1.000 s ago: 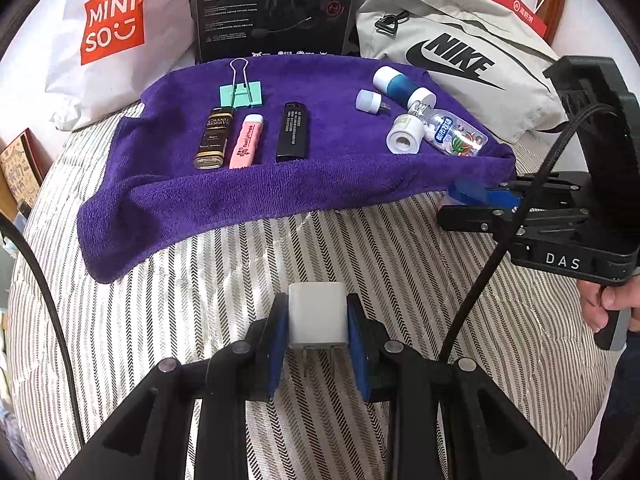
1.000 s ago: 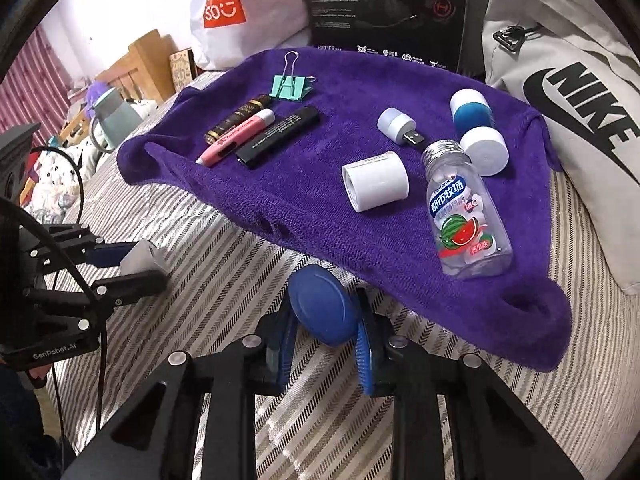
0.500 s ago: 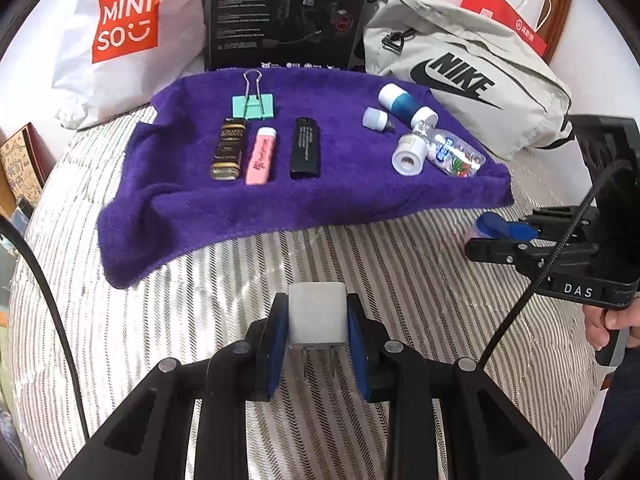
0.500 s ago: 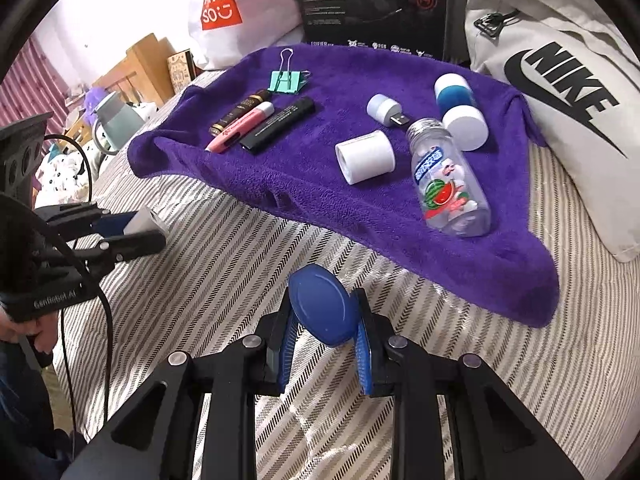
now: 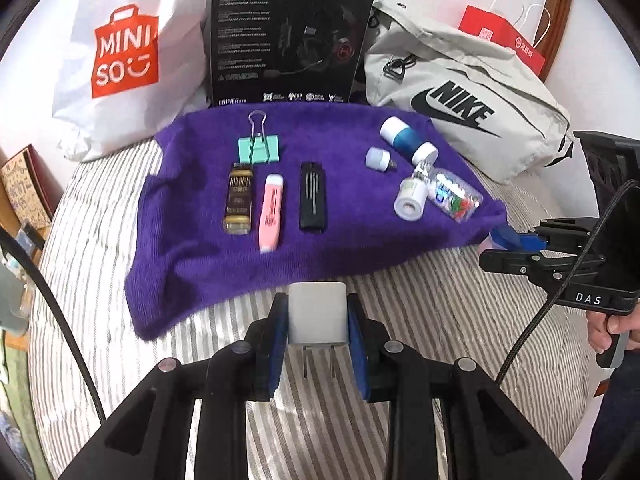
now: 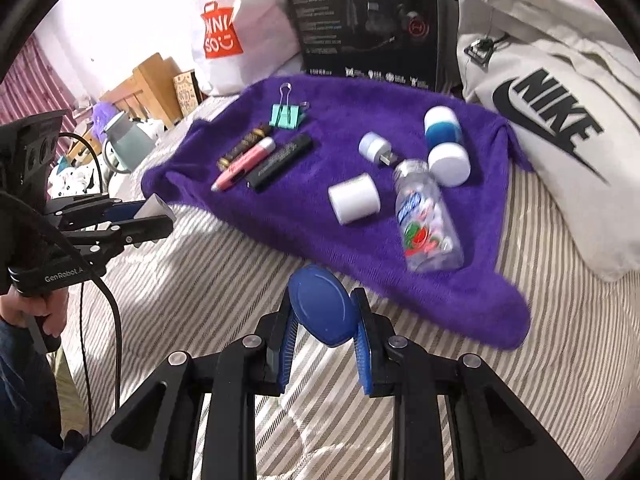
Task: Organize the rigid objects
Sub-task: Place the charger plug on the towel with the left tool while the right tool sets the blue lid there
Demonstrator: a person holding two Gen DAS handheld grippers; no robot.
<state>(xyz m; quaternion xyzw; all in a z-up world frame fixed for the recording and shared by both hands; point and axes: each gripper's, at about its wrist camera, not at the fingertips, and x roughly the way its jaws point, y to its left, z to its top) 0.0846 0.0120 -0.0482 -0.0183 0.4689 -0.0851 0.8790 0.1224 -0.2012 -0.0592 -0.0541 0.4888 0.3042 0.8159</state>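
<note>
My left gripper (image 5: 317,320) is shut on a white plug adapter (image 5: 317,312), prongs pointing back toward me, just short of the purple towel (image 5: 200,272). My right gripper (image 6: 323,320) is shut on a blue oval case (image 6: 322,310) near the towel's (image 6: 460,300) front edge. On the towel's left lie a teal binder clip (image 5: 259,148), a brown tube (image 5: 239,200), a pink highlighter (image 5: 270,212) and a black lighter (image 5: 313,196). On its right lie a small USB light (image 5: 378,158), a blue-and-white container (image 5: 404,140), a white roll (image 5: 410,198) and a clear candy bottle (image 5: 452,198).
Everything sits on a striped bed cover (image 5: 420,312). Behind the towel stand a Miniso bag (image 5: 124,56), a black headset box (image 5: 288,36), a grey Nike bag (image 5: 460,104) and a red paper bag (image 5: 500,36). A hand (image 5: 608,328) holds the right gripper's handle.
Both grippers pulled back from the towel, then came forward toward it again, each keeping its hold. The items on the towel have not moved.
</note>
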